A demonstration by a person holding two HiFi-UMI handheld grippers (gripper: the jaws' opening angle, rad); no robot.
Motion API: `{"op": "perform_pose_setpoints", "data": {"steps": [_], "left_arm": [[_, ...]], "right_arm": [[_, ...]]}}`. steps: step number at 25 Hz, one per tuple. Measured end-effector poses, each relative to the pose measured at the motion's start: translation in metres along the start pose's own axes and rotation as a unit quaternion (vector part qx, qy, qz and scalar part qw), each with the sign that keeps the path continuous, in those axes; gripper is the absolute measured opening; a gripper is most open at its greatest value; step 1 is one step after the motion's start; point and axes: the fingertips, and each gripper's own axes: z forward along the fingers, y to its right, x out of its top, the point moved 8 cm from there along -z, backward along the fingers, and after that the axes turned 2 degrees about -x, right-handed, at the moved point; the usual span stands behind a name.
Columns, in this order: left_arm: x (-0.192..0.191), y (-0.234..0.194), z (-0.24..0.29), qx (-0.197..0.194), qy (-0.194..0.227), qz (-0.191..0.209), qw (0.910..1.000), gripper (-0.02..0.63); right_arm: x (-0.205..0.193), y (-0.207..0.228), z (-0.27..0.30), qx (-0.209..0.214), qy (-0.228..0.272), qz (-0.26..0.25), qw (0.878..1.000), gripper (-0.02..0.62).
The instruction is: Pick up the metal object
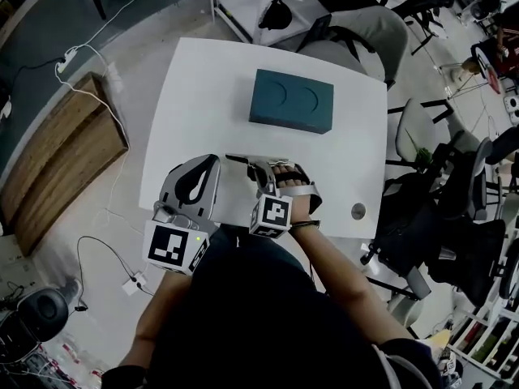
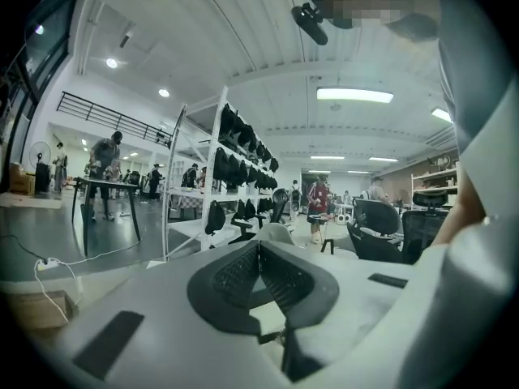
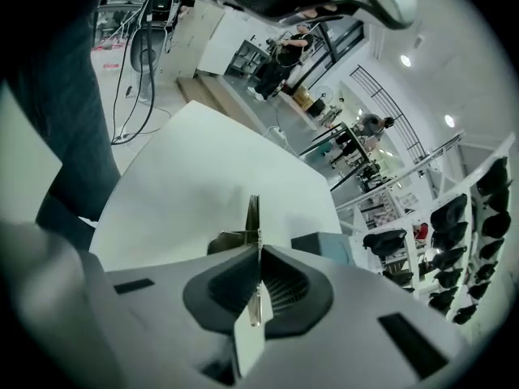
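The white table (image 1: 203, 96) carries a teal box (image 1: 292, 100), which lies toward the middle of the far edge. A small round disc (image 1: 358, 211) sits near the near right corner.

Metal obj (image 3: 253, 214) — half hidden in right claw (image 3: 258, 251).

White table (image 1: 203, 96) stands centre on grey floor (image 1: 134, 27). Wooden panel (image 1: 57, 160) lies at nine o'clock, office chairs (image 1: 415, 132) at three. Ceiling strip light (image 2: 354, 95) lit.
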Motion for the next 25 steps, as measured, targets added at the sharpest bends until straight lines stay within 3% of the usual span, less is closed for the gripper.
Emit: {"op": "perform_pose_setpoints", "data": {"steps": [7, 12, 17, 22, 25], "left_arm": [[0.012, -0.006, 0.014, -0.023, 0.017, 0.007, 0.9996, 0.026], [0.026, -0.007, 0.027, -0.039, 0.039, 0.017, 0.9983, 0.026], [0.044, -0.003, 0.038, -0.055, 0.065, 0.032, 0.9958, 0.026], [0.062, 0.006, 0.049, -0.068, 0.092, 0.036, 0.9927, 0.026], [0.075, 0.014, 0.052, -0.072, 0.109, 0.043, 0.9905, 0.026]], "right_arm": [[0.008, 0.058, -0.049, -0.115, 0.046, 0.058, 0.991, 0.029], [0.009, 0.099, -0.092, -0.201, 0.095, 0.137, 0.965, 0.029], [0.002, 0.132, -0.136, -0.271, 0.148, 0.234, 0.922, 0.029], [-0.012, 0.15, -0.171, -0.311, 0.208, 0.309, 0.874, 0.029], [-0.019, 0.155, -0.187, -0.332, 0.263, 0.371, 0.826, 0.029]]}}
